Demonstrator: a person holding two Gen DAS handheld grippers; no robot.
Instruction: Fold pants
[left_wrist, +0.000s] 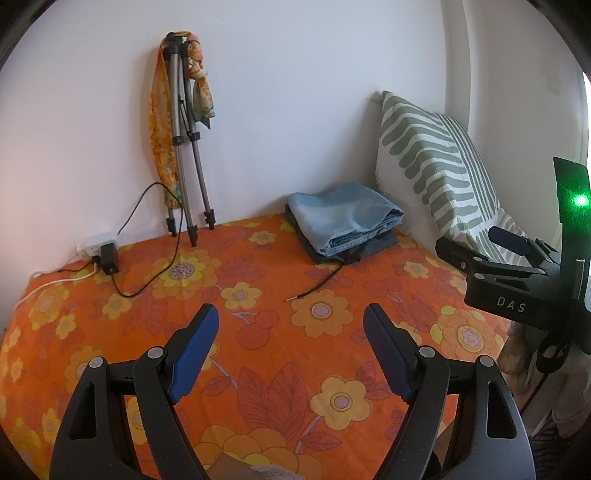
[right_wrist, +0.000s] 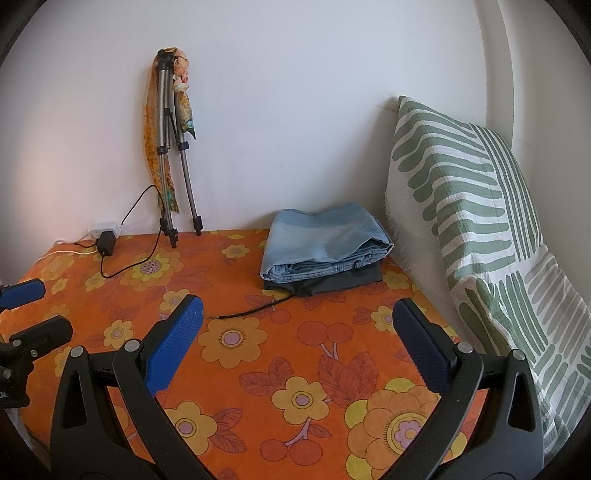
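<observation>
Folded light blue jeans (left_wrist: 343, 221) lie on top of folded dark grey pants (left_wrist: 369, 248) at the far right of the bed, next to the pillow; they also show in the right wrist view, blue (right_wrist: 325, 240) over grey (right_wrist: 332, 282). A dark drawstring (right_wrist: 251, 312) trails from the grey pair. My left gripper (left_wrist: 291, 321) is open and empty above the orange floral sheet (left_wrist: 258, 369), well short of the stack. My right gripper (right_wrist: 297, 317) is open and empty, also short of the stack, and it shows at the right edge of the left wrist view (left_wrist: 476, 243).
A green-striped pillow (right_wrist: 472, 206) leans on the wall at right. A folded tripod with an orange scarf (left_wrist: 181, 140) leans on the back wall. A white power strip with a black adapter (left_wrist: 101, 253) and cables lie at the far left of the bed.
</observation>
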